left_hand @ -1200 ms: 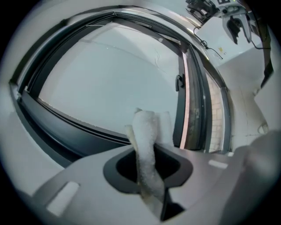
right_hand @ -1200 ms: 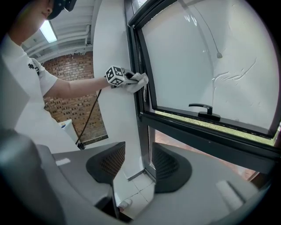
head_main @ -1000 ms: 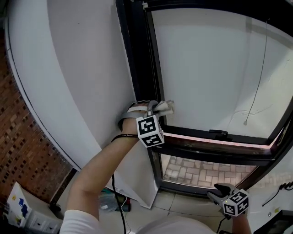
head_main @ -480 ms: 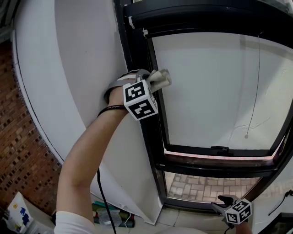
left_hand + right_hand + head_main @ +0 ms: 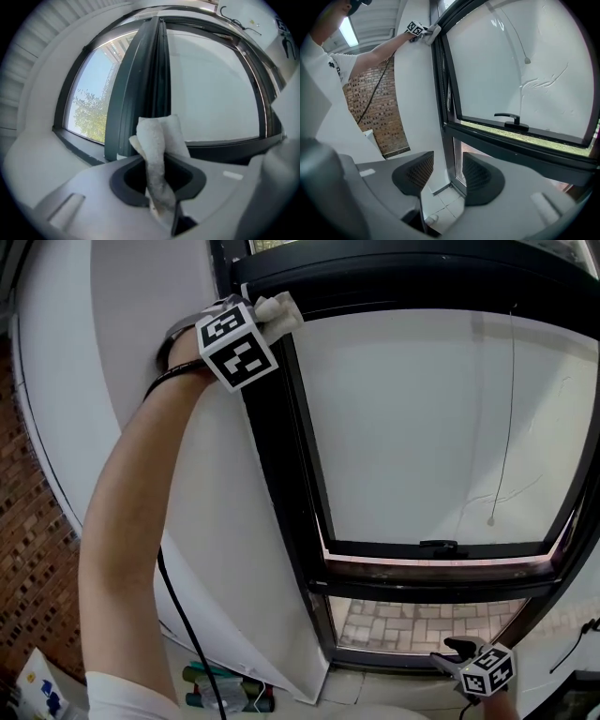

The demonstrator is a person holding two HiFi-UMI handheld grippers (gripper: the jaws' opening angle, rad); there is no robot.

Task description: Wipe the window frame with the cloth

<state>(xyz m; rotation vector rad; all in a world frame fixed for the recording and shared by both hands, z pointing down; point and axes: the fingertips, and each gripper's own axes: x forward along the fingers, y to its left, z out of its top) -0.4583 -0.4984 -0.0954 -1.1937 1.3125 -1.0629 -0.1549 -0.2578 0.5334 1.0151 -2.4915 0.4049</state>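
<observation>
A black window frame [image 5: 281,484] runs up the wall, with its upright post at the left of the pane. My left gripper [image 5: 267,315] is raised to the top of that post and is shut on a folded white cloth [image 5: 279,307]. The left gripper view shows the cloth [image 5: 159,154] pinched between the jaws, its free end against the dark frame [image 5: 140,79]. My right gripper [image 5: 459,652] hangs low at the bottom right, open and holding nothing. From the right gripper [image 5: 447,176] view, the left gripper [image 5: 426,33] and its cloth [image 5: 432,32] appear high on the frame post [image 5: 443,84].
A window handle [image 5: 439,545] sits on the lower sash rail, and a thin cord [image 5: 502,409] hangs in front of the pane. A white wall [image 5: 159,484] lies left of the frame, with a brick wall [image 5: 33,568] beyond. Small items [image 5: 220,695] lie on the floor below.
My left gripper has slid the cloth up the frame's upright post, from the level of the lower sash rail to the top corner. The right gripper has stayed low.
</observation>
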